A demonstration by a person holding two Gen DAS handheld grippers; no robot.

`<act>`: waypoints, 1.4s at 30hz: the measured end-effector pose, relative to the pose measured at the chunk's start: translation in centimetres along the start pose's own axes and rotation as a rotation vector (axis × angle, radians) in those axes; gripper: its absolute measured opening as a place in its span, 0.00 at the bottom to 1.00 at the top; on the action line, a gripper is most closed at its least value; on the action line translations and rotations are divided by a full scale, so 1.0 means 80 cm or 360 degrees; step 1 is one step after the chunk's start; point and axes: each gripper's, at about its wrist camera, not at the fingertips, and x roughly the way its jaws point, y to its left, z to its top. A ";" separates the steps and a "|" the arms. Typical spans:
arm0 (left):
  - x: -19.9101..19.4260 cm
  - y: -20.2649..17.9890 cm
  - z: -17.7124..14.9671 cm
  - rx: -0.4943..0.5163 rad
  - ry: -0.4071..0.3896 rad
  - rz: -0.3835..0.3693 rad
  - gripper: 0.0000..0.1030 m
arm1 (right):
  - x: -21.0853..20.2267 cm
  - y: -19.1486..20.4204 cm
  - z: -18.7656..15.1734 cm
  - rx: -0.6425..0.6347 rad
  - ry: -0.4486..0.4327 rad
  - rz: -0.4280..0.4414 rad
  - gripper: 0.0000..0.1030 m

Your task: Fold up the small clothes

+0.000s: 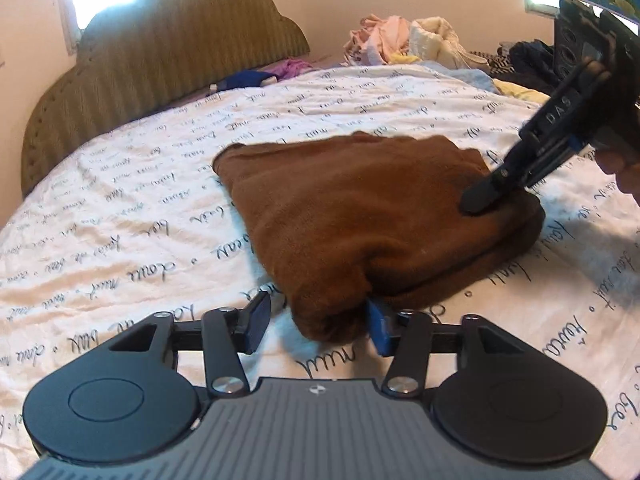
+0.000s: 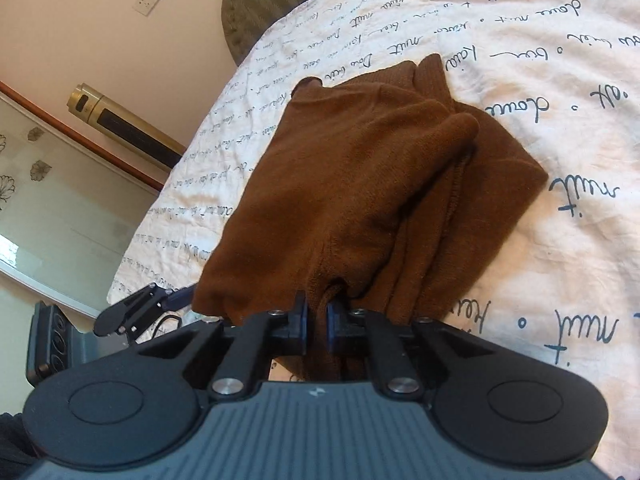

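Note:
A brown fleece garment (image 1: 360,208) lies folded in layers on the white bedsheet with black script (image 1: 140,200). My left gripper (image 1: 318,322) is open, its jaws wide apart, with the near corner of the garment between them. My right gripper (image 2: 316,320) is shut on a fold at the garment's (image 2: 360,168) near edge. In the left wrist view the right gripper (image 1: 480,196) comes in from the right and rests on the garment's top right part. The left gripper (image 2: 160,304) shows at the garment's left corner in the right wrist view.
A green padded headboard (image 1: 160,52) stands at the back left. A pile of loose clothes (image 1: 420,40) lies at the far side of the bed, with dark clothes (image 1: 528,60) to its right. A gold tower appliance (image 2: 124,124) stands by the wall.

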 end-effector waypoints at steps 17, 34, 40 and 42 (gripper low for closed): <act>-0.055 0.037 0.002 -0.0162 -0.0030 -0.0076 0.62 | -0.060 0.019 -0.021 -0.0054 -0.0190 -0.0091 0.09; 0.066 -0.029 0.038 -0.0215 0.0071 0.0037 0.65 | 0.030 0.041 -0.009 -0.0099 -0.0474 -0.0356 0.10; 0.065 -0.031 0.040 -0.0211 0.0076 0.0059 0.65 | 0.044 0.041 -0.030 -0.0231 -0.0479 -0.0433 0.09; 0.059 -0.029 0.041 -0.0218 0.0083 0.0058 0.66 | 0.028 0.043 -0.032 -0.0116 -0.0503 -0.0417 0.10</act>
